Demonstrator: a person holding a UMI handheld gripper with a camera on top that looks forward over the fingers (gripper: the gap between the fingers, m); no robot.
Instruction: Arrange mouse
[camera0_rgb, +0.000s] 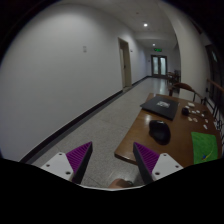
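A black mouse (160, 130) lies on a brown wooden table (140, 138), ahead and to the right of my gripper (112, 157). The gripper is open and empty, held above the corridor floor off the table's near left corner. Its two purple pads (78, 156) stand wide apart. The right finger (148, 158) overlaps the table's near edge.
A green mat (204, 146) lies on the table to the right. A dark laptop or tray (160, 105) sits farther along the table, with chairs (186, 92) beyond. A long corridor with white walls and a door (159, 66) runs ahead. Grey floor lies to the left.
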